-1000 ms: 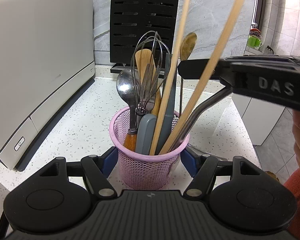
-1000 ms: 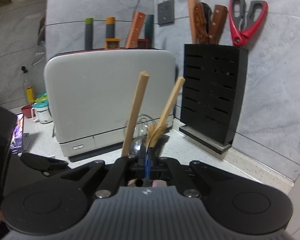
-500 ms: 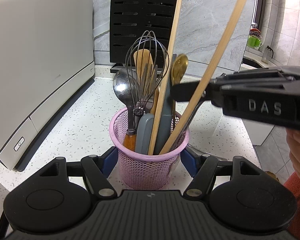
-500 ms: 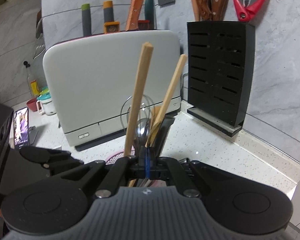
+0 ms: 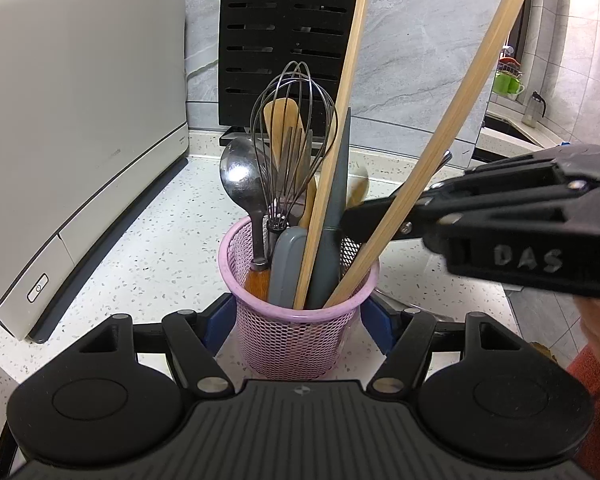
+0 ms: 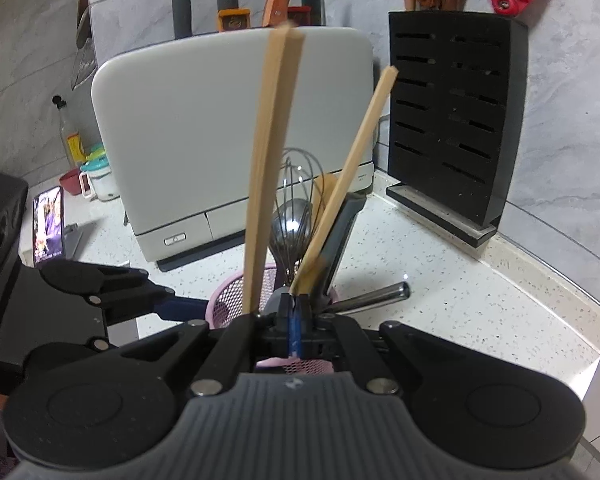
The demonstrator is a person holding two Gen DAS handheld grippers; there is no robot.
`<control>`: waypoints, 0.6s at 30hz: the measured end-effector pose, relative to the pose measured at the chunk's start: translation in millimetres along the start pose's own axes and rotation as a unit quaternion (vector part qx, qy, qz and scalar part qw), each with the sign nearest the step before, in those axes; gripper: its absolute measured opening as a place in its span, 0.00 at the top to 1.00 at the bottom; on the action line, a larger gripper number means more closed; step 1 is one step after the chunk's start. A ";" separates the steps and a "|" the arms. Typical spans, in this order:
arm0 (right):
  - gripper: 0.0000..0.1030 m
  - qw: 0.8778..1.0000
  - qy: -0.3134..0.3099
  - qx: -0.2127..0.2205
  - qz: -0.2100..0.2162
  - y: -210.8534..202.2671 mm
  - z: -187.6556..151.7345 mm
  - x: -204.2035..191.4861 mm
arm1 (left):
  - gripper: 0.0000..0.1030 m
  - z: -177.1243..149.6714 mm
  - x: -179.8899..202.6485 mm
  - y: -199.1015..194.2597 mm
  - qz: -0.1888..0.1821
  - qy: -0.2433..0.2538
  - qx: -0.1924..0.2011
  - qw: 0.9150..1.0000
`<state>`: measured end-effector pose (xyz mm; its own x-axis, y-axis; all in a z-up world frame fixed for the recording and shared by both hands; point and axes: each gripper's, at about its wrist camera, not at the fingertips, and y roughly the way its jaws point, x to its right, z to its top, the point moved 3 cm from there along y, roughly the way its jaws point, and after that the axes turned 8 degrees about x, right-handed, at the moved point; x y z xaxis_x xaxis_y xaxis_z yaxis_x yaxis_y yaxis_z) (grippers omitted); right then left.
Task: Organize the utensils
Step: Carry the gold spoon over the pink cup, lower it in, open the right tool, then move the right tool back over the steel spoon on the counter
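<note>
A pink mesh cup (image 5: pixel 296 340) stands on the speckled counter, and my left gripper (image 5: pixel 298 316) is shut on it, its blue pads (image 5: pixel 220 316) against both sides. The cup holds two long wooden chopsticks (image 5: pixel 452 136), a wire whisk (image 5: pixel 296 120), a steel spoon (image 5: pixel 240 180), a wooden spatula and grey-handled tools (image 5: pixel 288 260). My right gripper (image 5: pixel 348 220) reaches in from the right over the rim. It is shut on a gold spoon (image 5: pixel 360 188), bowl up, whose lower part is hidden behind the grey tools. In the right wrist view the shut fingertips (image 6: pixel 294 312) sit just above the cup (image 6: pixel 228 300).
A white rounded appliance (image 5: pixel 80 120) fills the left. A black knife block (image 5: pixel 288 40) stands against the back wall. A steel handle (image 6: pixel 372 296) lies on the counter behind the cup. A phone (image 6: pixel 48 228) leans at far left. The counter edge drops off on the right.
My right gripper has come down and leftward with the gold spoon, whose bowl sank from whisk height to just above the rim. The left gripper and the cup stayed put.
</note>
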<state>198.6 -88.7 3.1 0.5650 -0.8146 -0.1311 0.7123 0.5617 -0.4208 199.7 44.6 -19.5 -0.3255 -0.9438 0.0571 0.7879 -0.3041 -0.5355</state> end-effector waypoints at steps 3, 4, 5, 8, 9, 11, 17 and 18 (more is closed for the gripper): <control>0.97 1.000 0.007 0.009 0.004 -6.6 2.5 2.5 | 0.23 -0.2 0.0 -0.1 0.000 0.000 0.000 1.000; 0.97 1.000 0.006 0.015 0.002 -9.5 3.5 3.3 | 0.23 0.1 0.1 0.1 0.000 0.000 0.000 1.000; 0.97 1.000 0.007 0.021 0.000 -12.5 4.6 4.3 | 0.23 0.3 0.4 0.3 0.000 0.000 0.000 1.000; 0.93 0.999 0.016 0.046 -0.015 -21.7 10.0 11.2 | 0.23 0.1 0.3 0.4 0.000 -0.001 0.000 1.000; 0.86 0.998 0.020 0.056 -0.022 -24.9 12.3 14.8 | 0.23 0.2 0.2 0.6 0.000 0.000 0.000 1.000; 0.83 0.996 0.034 0.077 -0.036 -31.7 17.5 23.8 | 0.23 0.0 0.0 0.7 0.000 0.000 0.000 1.000; 0.82 0.987 0.094 0.087 -0.094 -38.9 22.4 62.1 | 0.23 0.0 0.5 0.2 0.001 -0.001 0.000 1.000; 0.82 0.986 0.103 0.079 -0.103 -37.4 21.4 68.9 | 0.23 0.3 0.8 0.3 0.001 -0.001 0.000 1.000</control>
<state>219.8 -162.7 29.0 0.3164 -0.9169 -0.2434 0.8687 0.3831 -0.3139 199.8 43.7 -19.4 -0.3220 -0.9450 0.0576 0.7892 -0.3015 -0.5350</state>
